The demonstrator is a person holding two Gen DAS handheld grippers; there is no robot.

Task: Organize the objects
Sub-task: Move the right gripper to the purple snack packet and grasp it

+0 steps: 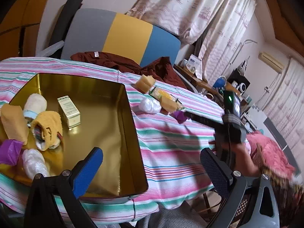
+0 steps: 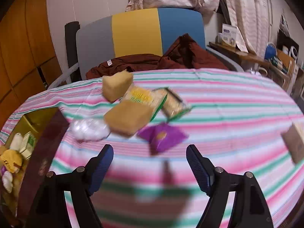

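A gold tin (image 1: 106, 125) sits on the striped tablecloth (image 1: 171, 152). It holds rolled towels (image 1: 47, 127), a small cream box (image 1: 69, 112), a purple packet (image 1: 9, 152) and a white plastic bundle (image 1: 34, 163). My left gripper (image 1: 152, 161) hangs open over the tin's near right corner with nothing between its fingers. My right gripper (image 2: 150, 153) is open and empty above the cloth. A purple packet (image 2: 163, 136) lies just beyond its fingertips. Behind that are two tan sponges (image 2: 127, 119), a white plastic bundle (image 2: 89, 129) and yellow-green packets (image 2: 142, 95).
A brown cloth (image 2: 152, 60) is heaped at the table's far edge, before a chair with a grey, yellow and blue back (image 2: 136, 32). A cardboard box (image 2: 294, 142) lies at the table's right. A cluttered side table (image 2: 266, 57) stands beyond the right edge.
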